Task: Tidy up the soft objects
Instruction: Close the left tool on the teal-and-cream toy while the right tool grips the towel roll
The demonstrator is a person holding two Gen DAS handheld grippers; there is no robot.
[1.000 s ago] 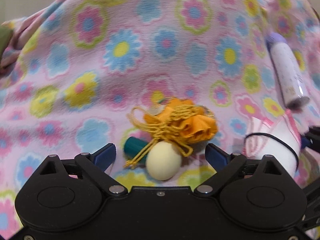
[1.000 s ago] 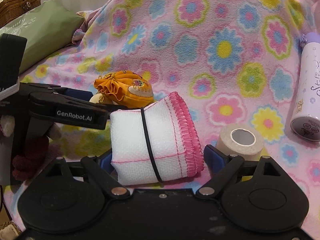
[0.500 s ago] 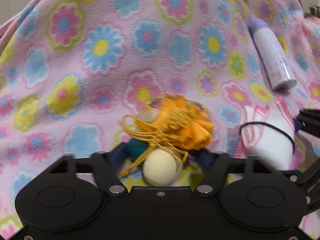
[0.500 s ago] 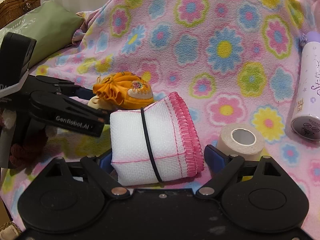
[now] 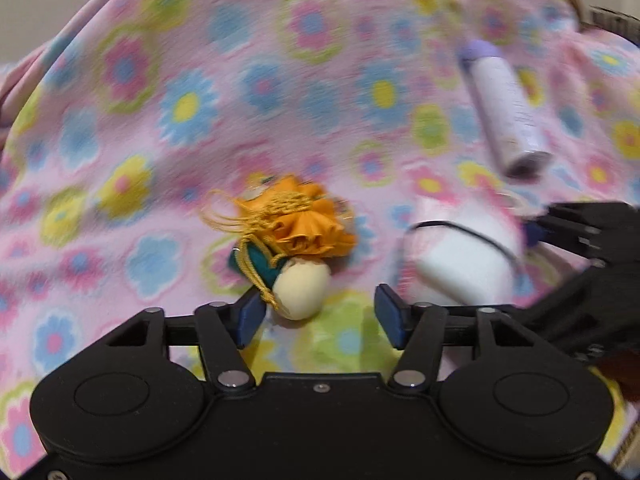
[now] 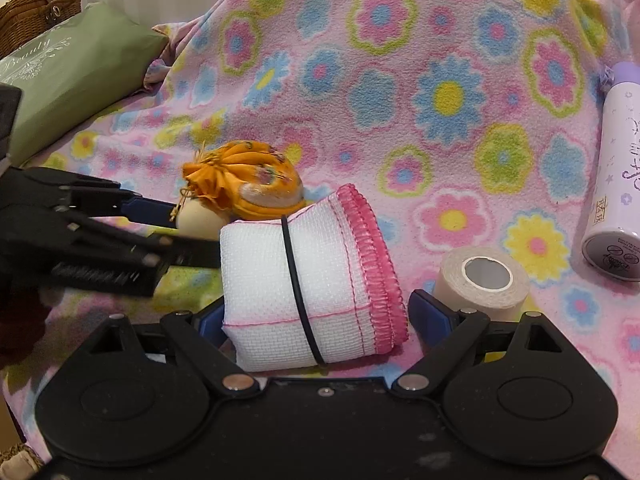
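An orange drawstring pouch (image 5: pixel 298 220) with a cream egg-shaped ball (image 5: pixel 302 290) and a teal piece (image 5: pixel 260 264) lies on the flowered blanket (image 5: pixel 200 120). My left gripper (image 5: pixel 320 318) is open; the ball sits just ahead of its left pad, touching or nearly so. The pouch also shows in the right wrist view (image 6: pixel 248 184), with the left gripper (image 6: pixel 160 224) beside it. A rolled white cloth with pink hem and black band (image 6: pixel 312 280) lies between the open fingers of my right gripper (image 6: pixel 316 316); contact with the pads is unclear. The roll also shows in the left wrist view (image 5: pixel 464 256).
A white and purple spray bottle (image 6: pixel 612 172) lies at the right, also in the left wrist view (image 5: pixel 508 108). A beige tape roll (image 6: pixel 482 278) sits by the right finger. A green pouch (image 6: pixel 68 76) and a wicker basket (image 6: pixel 36 12) are at far left.
The left gripper closed around the pouch and ball half a second ago, then opened again and shifted right. The pouch and ball moved slightly left. The right gripper and cloth roll stayed put.
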